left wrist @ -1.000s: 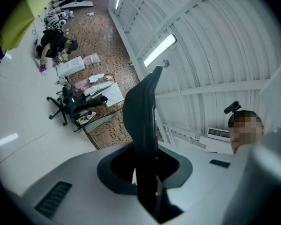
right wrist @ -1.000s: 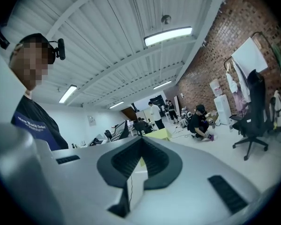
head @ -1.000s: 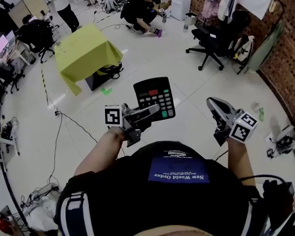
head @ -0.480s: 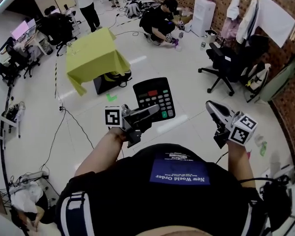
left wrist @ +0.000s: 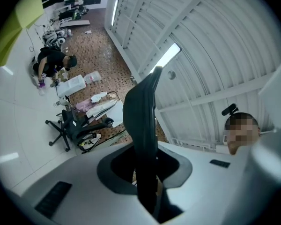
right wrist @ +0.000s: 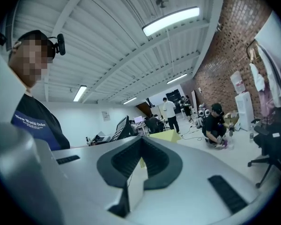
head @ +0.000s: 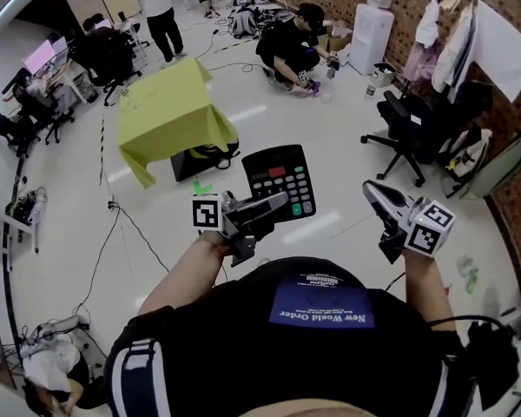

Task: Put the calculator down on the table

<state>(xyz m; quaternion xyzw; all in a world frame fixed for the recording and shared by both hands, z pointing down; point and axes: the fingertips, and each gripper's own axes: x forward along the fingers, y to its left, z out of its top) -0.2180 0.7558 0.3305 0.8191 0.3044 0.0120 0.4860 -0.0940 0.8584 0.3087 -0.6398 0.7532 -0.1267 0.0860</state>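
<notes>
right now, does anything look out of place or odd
Nothing spilled or damaged. Only oddity: the calculator hangs clamped in the left gripper over open floor, well apart from the yellow-draped table.

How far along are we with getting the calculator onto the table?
Done: the calculator is picked up, clamped in the left gripper. In hand: it is carried above the floor. Left: reach the yellow-covered table ahead and set it down. The right gripper is shut, empty.

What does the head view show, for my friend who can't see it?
The left gripper holds a black calculator up over a white floor. The right gripper is shut and empty; a yellow-covered table stands ahead.
</notes>
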